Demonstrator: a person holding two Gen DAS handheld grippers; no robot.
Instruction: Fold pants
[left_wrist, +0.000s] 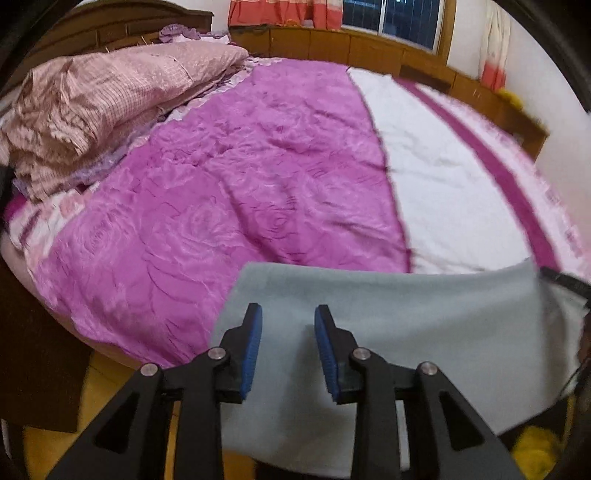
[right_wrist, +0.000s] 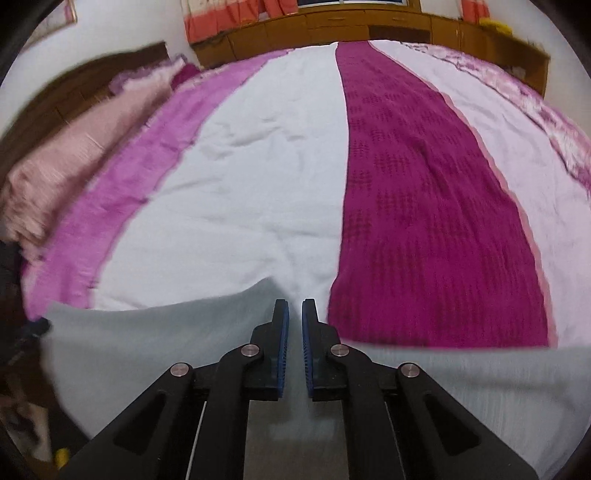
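Note:
The light grey-blue pants (left_wrist: 406, 325) lie spread across the near edge of the bed, partly hanging over it. My left gripper (left_wrist: 288, 310) hovers over their left part with its blue pads clearly apart; flat cloth shows in the gap and nothing is pinched. In the right wrist view the same pants (right_wrist: 147, 350) fill the lower frame. My right gripper (right_wrist: 294, 304) has its pads nearly together at the cloth's upper edge, which rises into a small peak at the left fingertip, so it is shut on the pants.
The bed carries a purple rose-pattern quilt (left_wrist: 221, 184), a white sheet (right_wrist: 258, 184) and a magenta woven band (right_wrist: 424, 221). A folded pink quilt (left_wrist: 92, 107) is heaped at the left. Wooden cabinets (left_wrist: 332, 44) line the far wall. Yellow floor (left_wrist: 92, 387) lies below the bed edge.

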